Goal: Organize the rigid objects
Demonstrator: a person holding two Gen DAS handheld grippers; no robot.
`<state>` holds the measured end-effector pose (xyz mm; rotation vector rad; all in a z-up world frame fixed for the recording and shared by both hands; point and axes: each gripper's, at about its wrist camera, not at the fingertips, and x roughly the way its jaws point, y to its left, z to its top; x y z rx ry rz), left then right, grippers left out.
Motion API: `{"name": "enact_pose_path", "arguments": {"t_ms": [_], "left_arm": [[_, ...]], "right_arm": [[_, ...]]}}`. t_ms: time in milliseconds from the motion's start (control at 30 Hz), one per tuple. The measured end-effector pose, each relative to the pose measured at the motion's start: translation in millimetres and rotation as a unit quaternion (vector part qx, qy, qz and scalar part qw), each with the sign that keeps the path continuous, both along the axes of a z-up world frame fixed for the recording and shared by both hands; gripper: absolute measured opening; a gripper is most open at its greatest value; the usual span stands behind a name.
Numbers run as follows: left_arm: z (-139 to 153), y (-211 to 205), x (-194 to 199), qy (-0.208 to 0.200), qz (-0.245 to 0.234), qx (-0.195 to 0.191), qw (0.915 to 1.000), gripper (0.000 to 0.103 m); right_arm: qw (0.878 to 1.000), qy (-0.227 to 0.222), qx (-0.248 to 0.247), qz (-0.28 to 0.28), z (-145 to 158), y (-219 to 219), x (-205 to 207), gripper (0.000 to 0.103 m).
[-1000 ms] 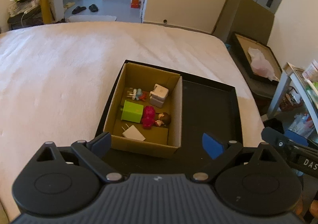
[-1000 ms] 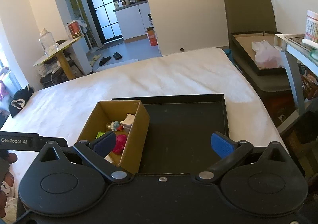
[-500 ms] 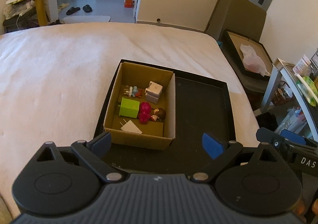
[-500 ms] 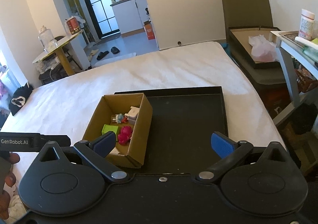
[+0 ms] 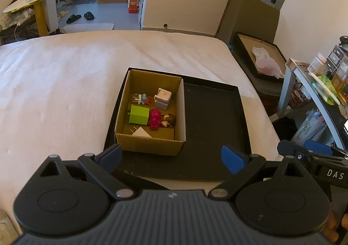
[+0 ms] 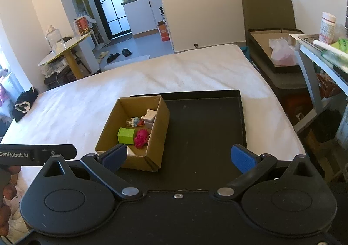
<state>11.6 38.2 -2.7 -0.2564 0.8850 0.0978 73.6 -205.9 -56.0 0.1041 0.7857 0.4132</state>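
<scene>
A brown cardboard box (image 5: 150,147) (image 6: 156,136) sits in the left half of a shallow black tray (image 5: 213,118) (image 6: 202,127) on a white bed. Inside the box lie a green cube (image 5: 139,115) (image 6: 126,135), a magenta toy (image 5: 154,118) (image 6: 141,138), a small brown-haired figure (image 5: 169,119), a white and lilac block (image 5: 163,98) (image 6: 149,117), a small blue and red figure (image 5: 142,99) (image 6: 135,122) and a white card (image 5: 141,132). My left gripper (image 5: 171,156) and right gripper (image 6: 178,156) both hang open and hold nothing, above the tray's near edge.
The white bed (image 5: 65,75) spreads left and beyond the tray. On the right stand a metal shelf (image 5: 315,84) with jars and packets and a low box with a pink bag (image 5: 266,62). A yellow side table (image 6: 65,53) stands far left; a hand (image 6: 6,192) holds the left gripper's handle.
Both cameras have drawn back and risen, so the box and tray look smaller and farther away. Nothing in the box has shifted and both grippers stay open.
</scene>
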Motion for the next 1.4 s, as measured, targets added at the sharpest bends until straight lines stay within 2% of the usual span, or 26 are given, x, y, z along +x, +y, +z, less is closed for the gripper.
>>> {"name": "enact_pose_path", "arguments": {"t_ms": [333, 500, 733, 1067, 1400], "left_arm": [[7, 0, -14, 0.001, -0.004, 0.008, 1.0, 0.097], [16, -2, -22, -0.013, -0.006, 0.013, 0.9998, 0.097], [22, -9, -31, -0.012, -0.019, 0.025, 0.9994, 0.097], [27, -18, -42, -0.01, -0.03, 0.04, 0.9987, 0.097], [25, -17, -48, -0.005, -0.027, 0.042, 0.9987, 0.097]], "right_arm": [[1.0, -0.011, -0.021, -0.014, 17, -12, -14, 0.103], [0.999, -0.017, -0.017, -0.02, 28, -16, -20, 0.103], [1.0, -0.016, -0.018, -0.02, 37, -11, -33, 0.103], [1.0, 0.001, -0.019, -0.009, 32, 0, -45, 0.103], [1.0, -0.004, -0.026, 0.001, 29, 4, -52, 0.103]]}}
